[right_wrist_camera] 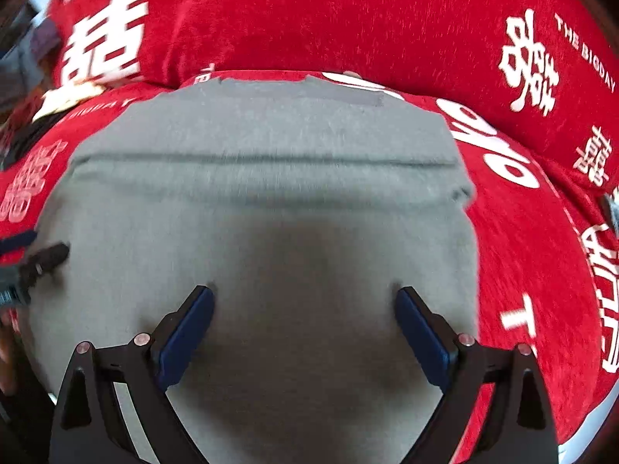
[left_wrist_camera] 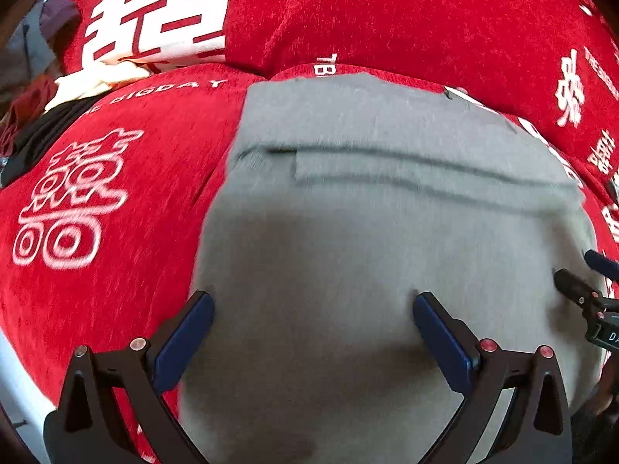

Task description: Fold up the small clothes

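Two grippers, jaws wide, holding nothing: your left gripper (left_wrist_camera: 313, 301) over the grey garment's (left_wrist_camera: 387, 232) left edge, right gripper (right_wrist_camera: 305, 295) nearer its right edge. Garment lies flat on the red cover (left_wrist_camera: 116, 193), folded band at 12 o'clock. Soft, light knit; pinch near corners.

Printed in white on the red chenille cover (right_wrist_camera: 387, 19): "THE BIGDAY" beside a large double-happiness character. Repeated, partly cut off, as "BIGDAY" in the left wrist view.

Left hand-held gripper (left_wrist_camera: 313, 301) spread wide above grey garment (left_wrist_camera: 379, 201) on red cloth (left_wrist_camera: 116, 178).
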`<state>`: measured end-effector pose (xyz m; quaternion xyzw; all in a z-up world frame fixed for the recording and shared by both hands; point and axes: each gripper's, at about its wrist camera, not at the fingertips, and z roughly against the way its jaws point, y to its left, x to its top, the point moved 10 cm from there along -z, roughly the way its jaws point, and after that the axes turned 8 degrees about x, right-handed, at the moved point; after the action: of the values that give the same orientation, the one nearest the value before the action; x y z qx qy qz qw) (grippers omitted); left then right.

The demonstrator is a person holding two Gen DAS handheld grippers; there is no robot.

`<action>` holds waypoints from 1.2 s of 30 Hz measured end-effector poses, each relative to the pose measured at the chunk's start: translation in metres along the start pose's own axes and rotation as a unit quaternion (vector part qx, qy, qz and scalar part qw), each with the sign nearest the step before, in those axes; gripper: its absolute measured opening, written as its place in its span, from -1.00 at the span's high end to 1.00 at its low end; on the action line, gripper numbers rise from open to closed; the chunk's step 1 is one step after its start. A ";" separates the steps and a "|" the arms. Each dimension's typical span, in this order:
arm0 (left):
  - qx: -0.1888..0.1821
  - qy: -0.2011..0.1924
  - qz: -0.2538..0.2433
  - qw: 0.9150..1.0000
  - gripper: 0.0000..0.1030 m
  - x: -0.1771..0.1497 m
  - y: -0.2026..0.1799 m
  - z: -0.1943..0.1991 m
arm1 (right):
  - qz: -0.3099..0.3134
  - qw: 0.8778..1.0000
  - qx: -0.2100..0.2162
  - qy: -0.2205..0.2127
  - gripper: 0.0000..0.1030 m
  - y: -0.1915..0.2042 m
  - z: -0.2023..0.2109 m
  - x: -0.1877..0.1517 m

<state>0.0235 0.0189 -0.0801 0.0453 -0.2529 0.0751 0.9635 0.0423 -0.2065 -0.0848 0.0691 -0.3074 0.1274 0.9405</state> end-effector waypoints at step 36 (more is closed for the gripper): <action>0.000 0.001 -0.067 0.998 -1.00 -0.087 -0.031 0.033 | 0.173 0.985 -0.009 0.026 -0.99 0.035 0.040 -0.111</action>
<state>-0.0620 -0.0265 -0.0964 0.0621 -0.2484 0.0107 0.9666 -0.0764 -0.2031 -0.1169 0.0028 -0.2918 0.2867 0.9125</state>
